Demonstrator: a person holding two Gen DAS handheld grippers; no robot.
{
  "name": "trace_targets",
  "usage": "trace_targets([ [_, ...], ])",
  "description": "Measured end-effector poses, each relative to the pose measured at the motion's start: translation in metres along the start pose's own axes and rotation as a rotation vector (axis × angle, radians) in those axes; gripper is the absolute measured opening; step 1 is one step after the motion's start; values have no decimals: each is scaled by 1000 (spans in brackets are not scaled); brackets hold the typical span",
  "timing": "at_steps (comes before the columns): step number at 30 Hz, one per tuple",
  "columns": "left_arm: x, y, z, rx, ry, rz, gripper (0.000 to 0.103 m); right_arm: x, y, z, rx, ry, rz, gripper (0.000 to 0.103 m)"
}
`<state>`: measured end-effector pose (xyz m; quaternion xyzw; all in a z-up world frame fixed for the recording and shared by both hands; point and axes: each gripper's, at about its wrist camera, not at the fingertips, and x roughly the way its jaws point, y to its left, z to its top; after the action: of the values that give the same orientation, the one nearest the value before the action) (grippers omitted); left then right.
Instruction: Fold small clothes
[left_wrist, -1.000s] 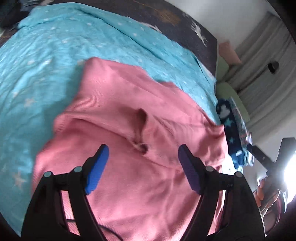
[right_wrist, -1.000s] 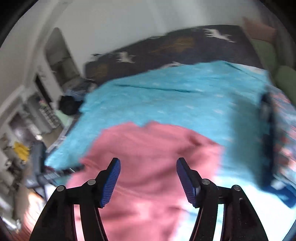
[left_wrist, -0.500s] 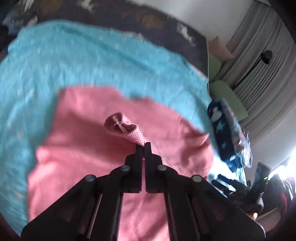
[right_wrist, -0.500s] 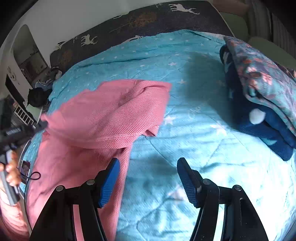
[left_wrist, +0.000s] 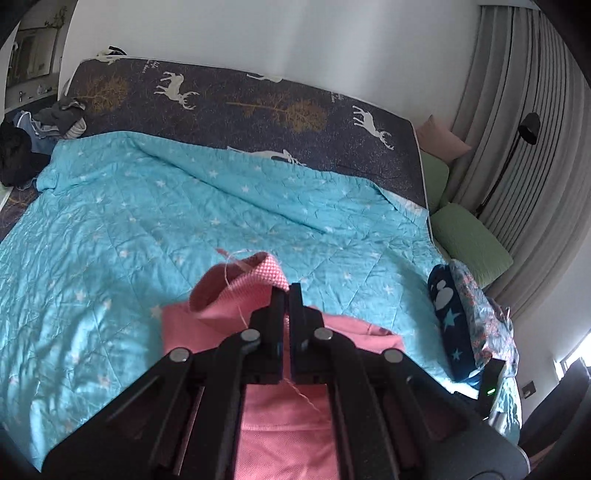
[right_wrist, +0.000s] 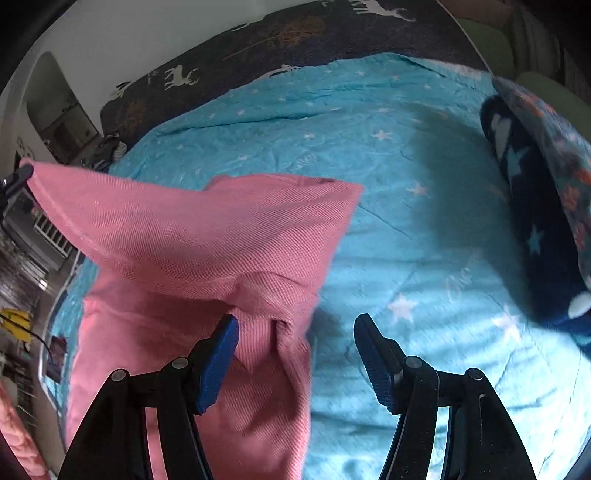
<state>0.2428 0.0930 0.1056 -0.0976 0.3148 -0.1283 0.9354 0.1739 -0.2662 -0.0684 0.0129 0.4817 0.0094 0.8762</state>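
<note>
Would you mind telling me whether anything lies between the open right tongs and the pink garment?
Nothing visible does. The right tongs hang open directly over the pink garment, whose corner the left tongs grip.

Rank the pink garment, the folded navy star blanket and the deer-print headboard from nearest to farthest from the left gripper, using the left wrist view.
1. pink garment: clamped in the left gripper.
2. navy star blanket: on the bed, off to the right.
3. deer-print headboard: across the bed, against the wall.

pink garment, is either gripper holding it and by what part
The left gripper is shut on the pink garment, pinching a lifted edge. The right gripper is open, holding nothing.
</note>
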Motion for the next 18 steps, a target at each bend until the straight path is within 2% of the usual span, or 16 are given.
trace_targets([
  [2, -1, 2, 2, -7, -1, -12, 2, 8, 5, 1, -26, 8, -80, 66],
  [4, -3, 4, 0, -4, 3, -14, 2, 13, 2, 0, -18, 14, -113, 65],
  [5, -3, 5, -2, 0, 6, -12, 2, 12, -3, 0, 5, 5, -133, 56],
  [6, -1, 10, -6, 0, 15, -12, 3, 9, -10, -1, 39, -17, -147, 41],
  [7, 0, 12, -9, -1, 22, -11, 3, 5, -19, -3, 74, -36, -141, 35],
  [9, 7, 23, -22, -7, 39, 10, 3, -3, -34, -7, 133, -43, -74, 21],
  [11, 21, 43, -43, -38, 85, 29, 3, -10, -40, -12, 150, -36, -36, 19],
  [13, 38, 63, -69, -77, 184, 38, 3, -14, -37, -17, 92, -20, -33, 19],
  [15, 51, 82, -100, -111, 278, 38, 3, -14, -35, -24, 37, 21, -70, 30],
  [17, 53, 94, -122, -124, 329, 51, 5, -18, -46, -29, 59, 37, -63, 40],
  [18, 52, 103, -132, -144, 349, 52, 8, -22, -51, -30, 81, 47, -62, 40],
])
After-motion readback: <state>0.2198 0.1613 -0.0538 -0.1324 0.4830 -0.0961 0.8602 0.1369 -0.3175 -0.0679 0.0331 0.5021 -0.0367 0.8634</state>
